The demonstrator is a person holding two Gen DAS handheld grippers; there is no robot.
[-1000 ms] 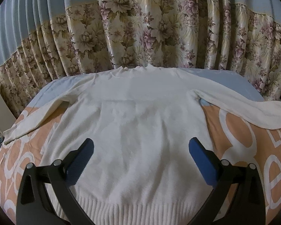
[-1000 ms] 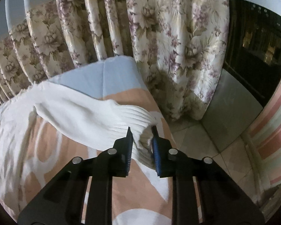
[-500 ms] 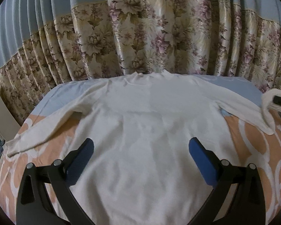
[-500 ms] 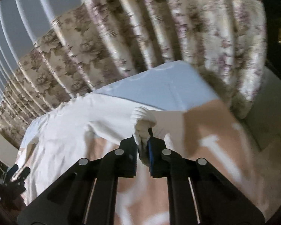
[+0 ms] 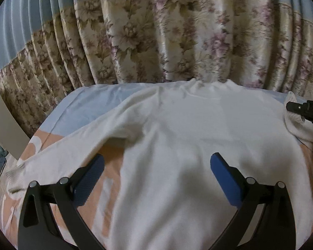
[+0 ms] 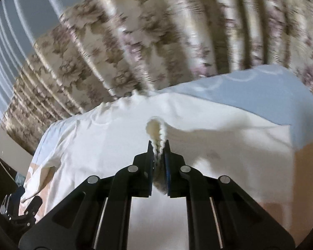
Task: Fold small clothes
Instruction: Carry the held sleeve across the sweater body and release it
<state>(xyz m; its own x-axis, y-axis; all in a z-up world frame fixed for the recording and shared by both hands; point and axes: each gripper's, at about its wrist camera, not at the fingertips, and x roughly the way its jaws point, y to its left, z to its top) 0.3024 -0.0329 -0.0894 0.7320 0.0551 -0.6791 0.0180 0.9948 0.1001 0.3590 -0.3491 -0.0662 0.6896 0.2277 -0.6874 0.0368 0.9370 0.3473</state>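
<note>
A cream knit sweater lies flat on the bed, neck toward the curtain. Its left sleeve stretches out to the left. My left gripper is open and empty, held above the sweater's lower body. My right gripper is shut on the cuff of the right sleeve and holds it over the sweater's body. It also shows at the right edge of the left wrist view, with the sleeve doubled back under it.
The bed has a blue and orange sheet with white letters. A floral curtain hangs right behind the bed. A beige board leans at the left. The left gripper shows at lower left of the right wrist view.
My right gripper has carried the sleeve cuff from the bed's right edge inward over the sweater's body. My left gripper has drifted left and forward, still open.
</note>
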